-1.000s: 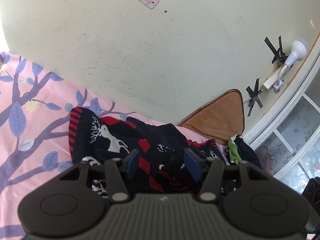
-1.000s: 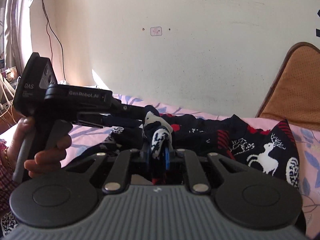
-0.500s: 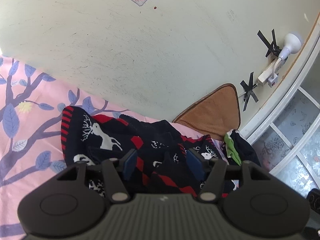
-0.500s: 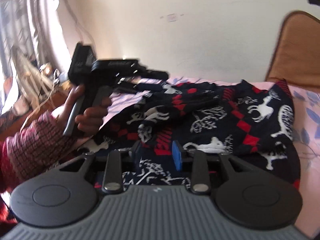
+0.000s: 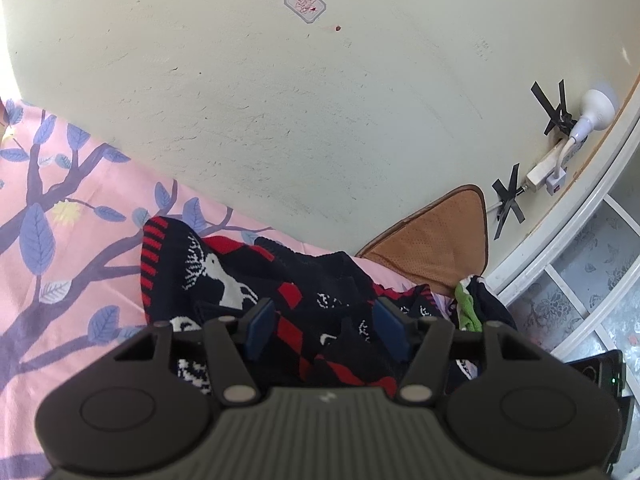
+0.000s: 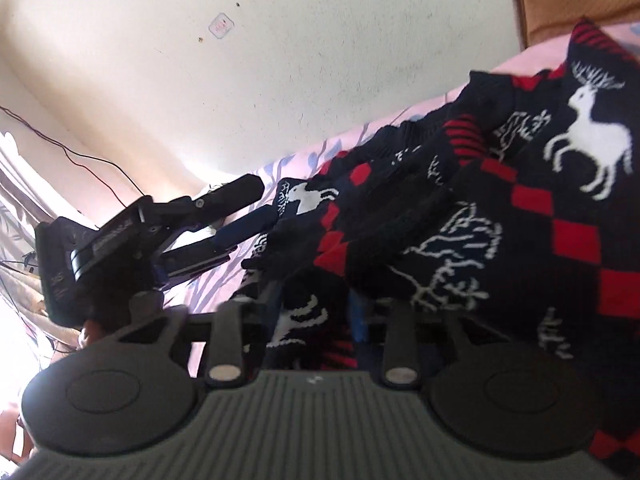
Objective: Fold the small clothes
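Note:
A navy knitted sweater (image 5: 224, 280) with red checks and white deer lies crumpled on the pink bed sheet (image 5: 60, 240). My left gripper (image 5: 325, 330) hovers low over its near edge. Its blue pads stand apart and fabric lies loose between them, so it is open. The right wrist view shows that left gripper (image 6: 264, 204) at the sweater's (image 6: 520, 200) left edge, its fingers spread. My right gripper (image 6: 316, 312) is rolled to one side and pushed into the heap. Its jaws are closing on a fold with a white deer pattern, which fills the gap between the pads.
A cream wall (image 5: 320, 120) runs behind the bed. A brown cushion (image 5: 440, 248) leans in the corner, with a green and dark garment (image 5: 470, 308) beside it. A lamp (image 5: 592, 112) and a power strip are taped near the window frame (image 5: 580, 280). A person's hand (image 6: 90, 328) holds the left gripper.
The right gripper let go of the raised fold, rolled and sank into the sweater, then began closing on another fold. The left gripper stayed put, its pads slightly wider apart.

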`<state>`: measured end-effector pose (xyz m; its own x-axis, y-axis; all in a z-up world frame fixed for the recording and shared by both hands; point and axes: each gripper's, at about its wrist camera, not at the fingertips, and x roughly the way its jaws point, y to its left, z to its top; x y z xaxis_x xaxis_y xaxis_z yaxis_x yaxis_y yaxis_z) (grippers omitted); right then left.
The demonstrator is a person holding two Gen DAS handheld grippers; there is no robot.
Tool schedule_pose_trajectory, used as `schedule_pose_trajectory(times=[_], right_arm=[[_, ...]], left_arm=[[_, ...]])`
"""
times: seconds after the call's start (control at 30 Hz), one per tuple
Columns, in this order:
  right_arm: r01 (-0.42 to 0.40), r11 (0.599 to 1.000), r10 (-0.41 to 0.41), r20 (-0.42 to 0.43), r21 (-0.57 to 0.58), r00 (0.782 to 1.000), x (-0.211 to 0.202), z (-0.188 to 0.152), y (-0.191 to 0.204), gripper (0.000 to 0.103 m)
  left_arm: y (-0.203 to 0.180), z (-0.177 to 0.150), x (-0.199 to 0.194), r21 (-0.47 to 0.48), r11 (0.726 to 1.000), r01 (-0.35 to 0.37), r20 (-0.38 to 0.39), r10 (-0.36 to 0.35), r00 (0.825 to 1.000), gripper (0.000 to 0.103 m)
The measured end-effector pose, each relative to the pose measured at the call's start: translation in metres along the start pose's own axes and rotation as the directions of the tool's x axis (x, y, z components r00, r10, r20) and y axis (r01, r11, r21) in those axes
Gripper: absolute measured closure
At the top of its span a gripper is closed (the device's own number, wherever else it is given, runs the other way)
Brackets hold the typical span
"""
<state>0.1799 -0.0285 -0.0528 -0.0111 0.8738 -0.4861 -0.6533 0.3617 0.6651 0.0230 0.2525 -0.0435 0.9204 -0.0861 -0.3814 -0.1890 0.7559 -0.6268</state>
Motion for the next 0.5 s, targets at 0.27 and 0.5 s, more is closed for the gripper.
schedule_pose_trajectory(times=[0.27, 0.5], right_arm=[[-0.259, 0.961, 0.255, -0.055, -0.101, 0.966, -0.081, -0.024, 0.019, 0.086], [-0.268, 0.937, 0.252, -0.1, -0.222, 0.963, -0.124, -0.05, 0.032, 0.086]], left_arm=[[-0.005, -0.002, 0.001, 0.022, 1.0, 0.018, -0.011, -0.017, 1.0, 0.047], [-0.019, -0.01, 0.007, 0.093, 0.995, 0.027, -0.039, -0.024, 0.999, 0.046]])
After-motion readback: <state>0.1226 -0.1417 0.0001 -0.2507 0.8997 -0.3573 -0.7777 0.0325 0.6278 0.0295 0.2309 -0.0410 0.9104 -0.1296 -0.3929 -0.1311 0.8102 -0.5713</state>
